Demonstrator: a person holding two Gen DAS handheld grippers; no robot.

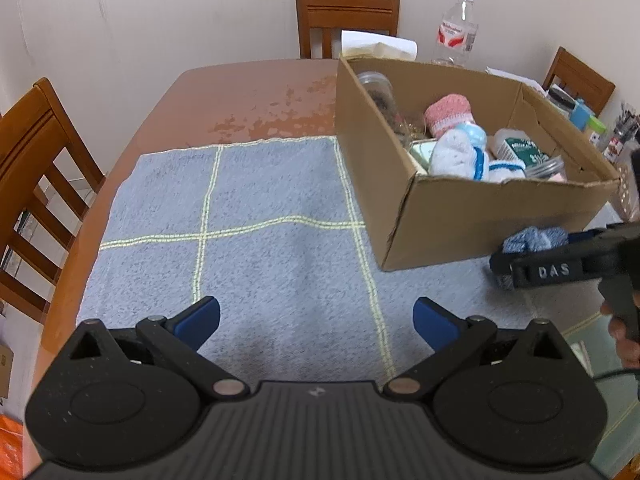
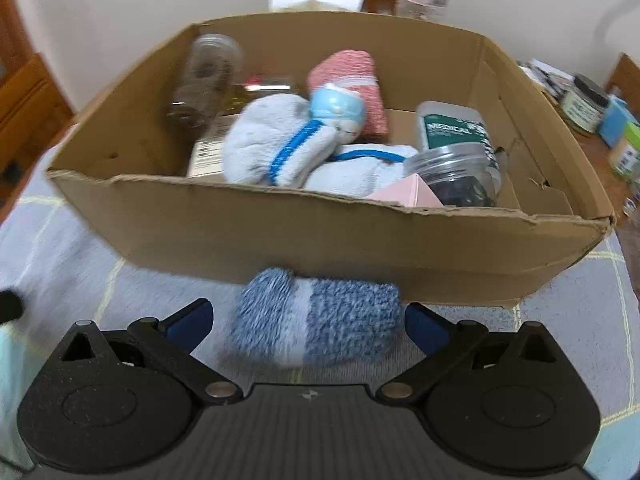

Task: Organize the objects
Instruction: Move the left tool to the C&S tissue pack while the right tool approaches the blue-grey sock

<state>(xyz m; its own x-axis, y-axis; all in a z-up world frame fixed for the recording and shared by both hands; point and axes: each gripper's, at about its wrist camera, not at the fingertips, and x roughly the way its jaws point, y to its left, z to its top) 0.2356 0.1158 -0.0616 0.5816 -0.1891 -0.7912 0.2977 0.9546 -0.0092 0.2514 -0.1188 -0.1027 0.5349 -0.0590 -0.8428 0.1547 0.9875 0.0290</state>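
Cloth (image 1: 272, 208) covers a worn table (image 1: 248, 92); left tongs (image 1: 316, 320) and right tongs (image 2: 306, 320) apart.

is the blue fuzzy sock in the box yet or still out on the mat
Out. The blue sock lies on the grey mat against the cardboard box front, between the open right gripper.

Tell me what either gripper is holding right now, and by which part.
Nothing is held. The right gripper is open around the blue sock, fingers not touching; the left gripper is open over the towel.
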